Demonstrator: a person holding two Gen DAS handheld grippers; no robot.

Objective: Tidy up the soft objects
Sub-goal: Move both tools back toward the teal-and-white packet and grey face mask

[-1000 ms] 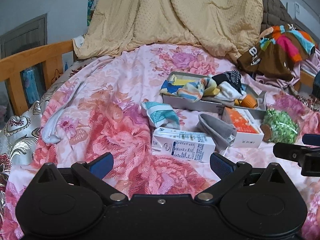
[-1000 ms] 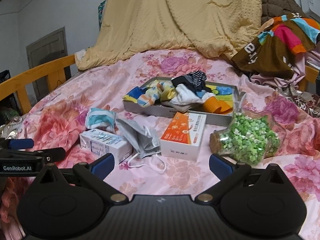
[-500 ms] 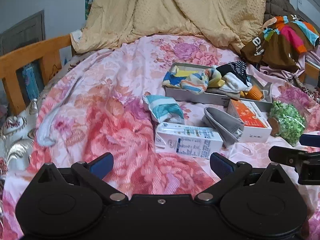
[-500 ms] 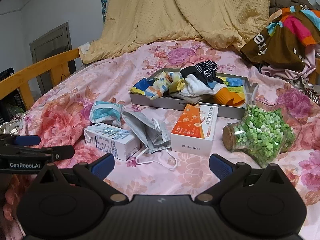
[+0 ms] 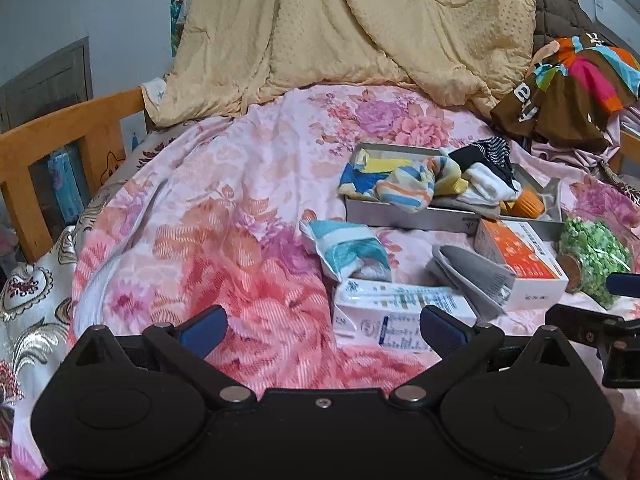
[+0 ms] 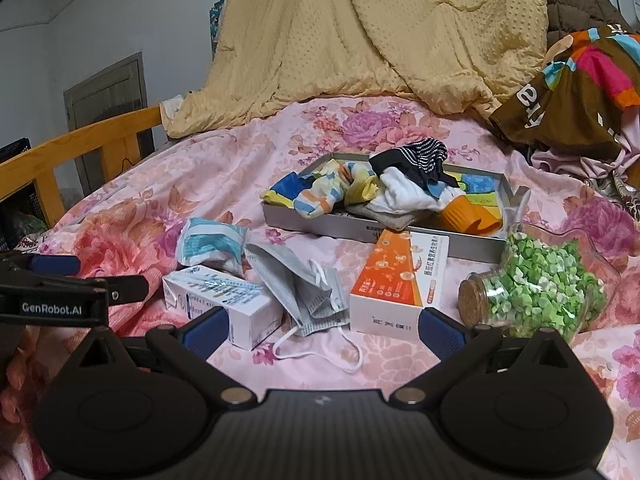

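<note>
both claws hang low over the flowered pink bedspread (image 6: 208,184), each spread wide with nothing between its blue pads: the left gripper (image 5: 322,326) and the right gripper (image 6: 322,326). nearest the right one lies the crumpled grey face mask with white ear loops (image 6: 304,288), draped between the white printed carton (image 6: 224,300) and the orange-and-white flat box (image 6: 400,280). just behind the carton sits the teal-and-white soft packet (image 6: 212,242). further back, the shallow grey metal tray (image 6: 472,246) already holds a heap of bright socks (image 6: 360,192), and beside the tray lies the corked glass jar of green paper stars (image 6: 536,284).

the mask looks like the next soft thing to go. i'd come down on its bunched middle, clear of the loops, and lift straight up so it doesn't drag the carton.

the right view shows the loops trailing forward. the left view hides them behind the carton (image 5: 400,312), showing only the mask's (image 5: 472,276) folded edge, though it gives the packet (image 5: 346,250) more openly.
</note>
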